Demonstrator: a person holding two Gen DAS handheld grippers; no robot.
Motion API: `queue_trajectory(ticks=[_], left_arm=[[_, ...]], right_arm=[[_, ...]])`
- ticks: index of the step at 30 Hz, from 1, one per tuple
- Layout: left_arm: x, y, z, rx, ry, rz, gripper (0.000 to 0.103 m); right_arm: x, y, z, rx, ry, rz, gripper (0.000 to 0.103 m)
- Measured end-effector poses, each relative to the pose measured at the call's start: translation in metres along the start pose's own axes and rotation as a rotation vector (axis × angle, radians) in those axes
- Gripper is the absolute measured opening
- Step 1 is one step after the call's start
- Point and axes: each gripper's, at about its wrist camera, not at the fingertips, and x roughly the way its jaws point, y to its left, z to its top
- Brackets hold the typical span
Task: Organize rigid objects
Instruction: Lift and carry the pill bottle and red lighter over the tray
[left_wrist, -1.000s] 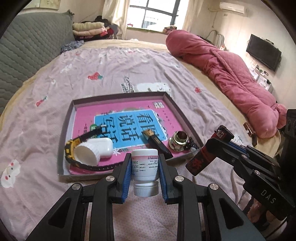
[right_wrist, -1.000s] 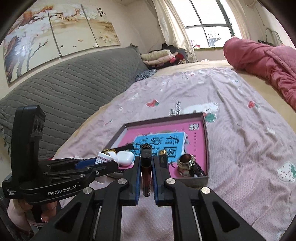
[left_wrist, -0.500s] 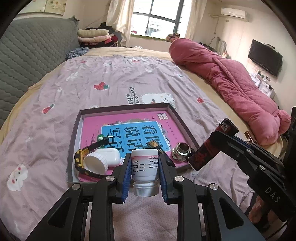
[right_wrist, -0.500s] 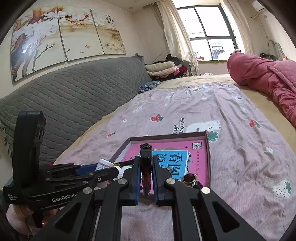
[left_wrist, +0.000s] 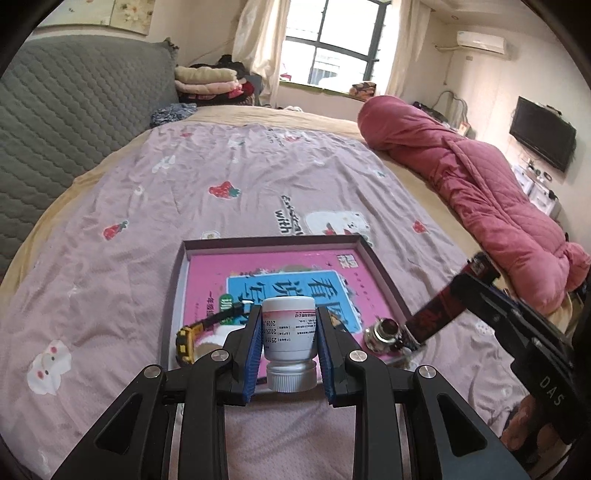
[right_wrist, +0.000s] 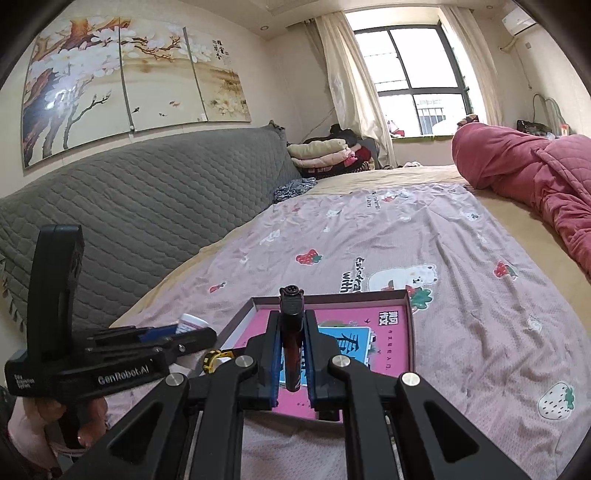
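My left gripper (left_wrist: 288, 345) is shut on a white pill bottle (left_wrist: 289, 334), cap toward me, held above the near edge of a shallow box tray (left_wrist: 273, 242) with a pink and blue book cover inside. My right gripper (right_wrist: 291, 352) is shut on a dark red lighter (right_wrist: 291, 339), held above the tray (right_wrist: 332, 297); the lighter also shows at the right of the left wrist view (left_wrist: 443, 306). In the tray lie a yellow-black watch (left_wrist: 192, 334) and a round metal piece (left_wrist: 382, 330). The left gripper and bottle (right_wrist: 190, 322) show at the left of the right wrist view.
The tray sits on a pink strawberry-print sheet (left_wrist: 184, 206) on a bed. A rolled red quilt (left_wrist: 472, 192) lies along the right side. A grey padded headboard (right_wrist: 147, 214) runs along the left. Folded clothes (left_wrist: 207, 81) are stacked at the far end.
Both grippers have risen and pulled back from the tray with their objects still held. The tray looks smaller and farther away; its near items are partly hidden behind the left fingers.
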Motion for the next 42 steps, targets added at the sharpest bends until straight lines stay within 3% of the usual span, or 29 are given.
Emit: queue_trajectory(ticks=[20, 42], left_arm=[[0.085, -0.009, -0.018, 0.012, 0.124, 0.044, 0.028], [0.117, -0.016, -0.030, 0.035, 0.179, 0.049, 0.028]], right_arm=[[0.038, -0.047, -0.022, 0.091, 0.066, -0.035, 0.011], [0.070, -0.065, -0.036, 0.167, 0.138, 0.013, 0.011]])
